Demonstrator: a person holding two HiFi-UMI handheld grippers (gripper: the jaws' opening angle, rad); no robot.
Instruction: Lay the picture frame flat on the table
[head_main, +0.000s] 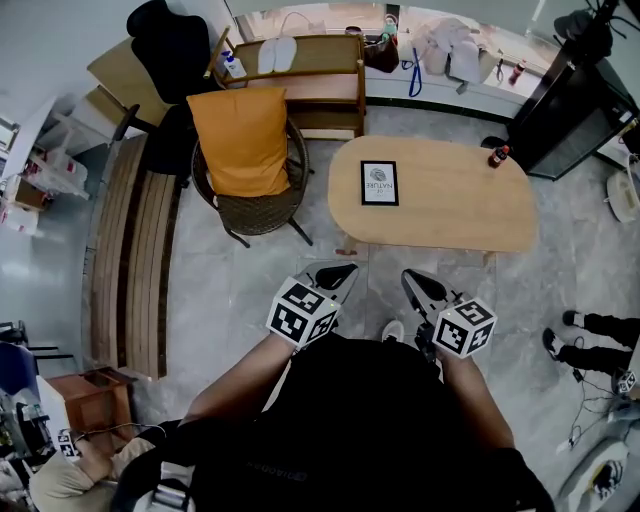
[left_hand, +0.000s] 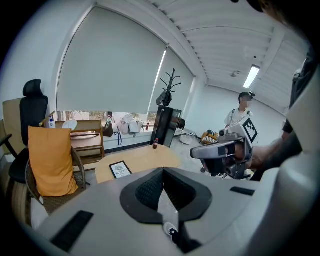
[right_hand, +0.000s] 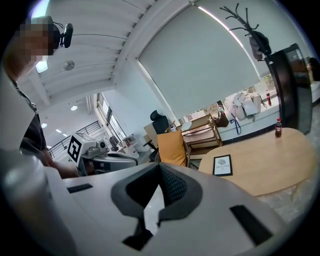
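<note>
Head view: picture frame (head_main: 379, 183) flat, lengthwise away; hand-held grippers (head_main: 343, 271) (head_main: 411, 278) shut, empty.

Picture frame (head_main: 379, 183): black border, white sheet, grey motif. Table (head_main: 450, 215): pale wood. Cushion (head_main: 241, 140): orange. Bottle (head_main: 498, 156): possibly dark red, too small. Floor (head_main: 230, 290): grey, marbled.

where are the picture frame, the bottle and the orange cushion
picture frame (head_main: 379, 183): head view, middle of its white print
bottle (head_main: 497, 157): head view, its dark body
orange cushion (head_main: 242, 140): head view, centre of its face
</note>
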